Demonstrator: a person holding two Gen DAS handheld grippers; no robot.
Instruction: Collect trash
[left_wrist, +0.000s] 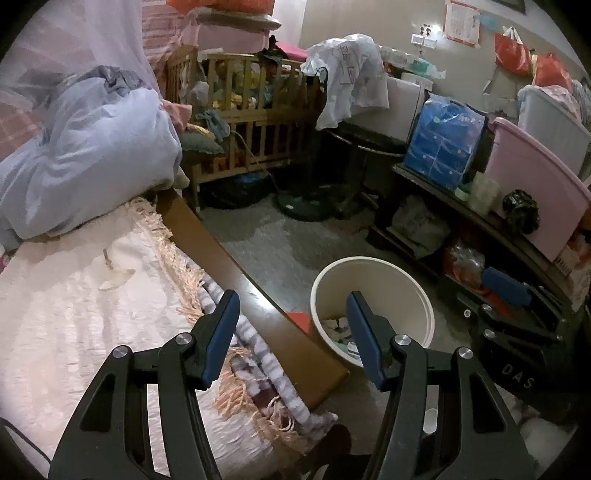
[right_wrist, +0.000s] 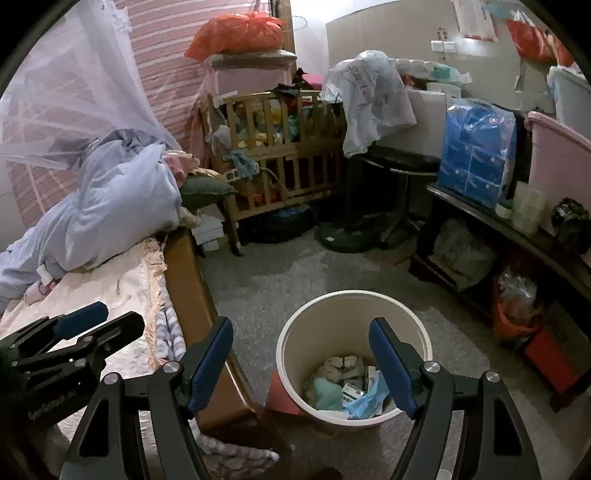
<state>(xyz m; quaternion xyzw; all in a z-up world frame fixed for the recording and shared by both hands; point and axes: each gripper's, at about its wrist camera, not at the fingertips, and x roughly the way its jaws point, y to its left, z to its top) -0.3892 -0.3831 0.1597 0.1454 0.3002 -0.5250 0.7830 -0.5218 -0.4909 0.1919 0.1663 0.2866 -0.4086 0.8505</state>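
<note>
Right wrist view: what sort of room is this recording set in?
Most likely a lived-in bedroom, crowded with stored things. A bed with a heaped quilt runs along the left, a wooden crib stands at the back, and a bin sits on the floor.

Around the cream bin (right_wrist: 354, 325) the grey floor (right_wrist: 295, 266) lies bare on its far side, leaving open passage there. The bed's wooden side rail (right_wrist: 192, 273) runs close along the bin's left. A dark low shelf unit (right_wrist: 480, 229) crowds the bin's right, and a wooden crib (right_wrist: 280, 162) blocks beyond it.
</note>
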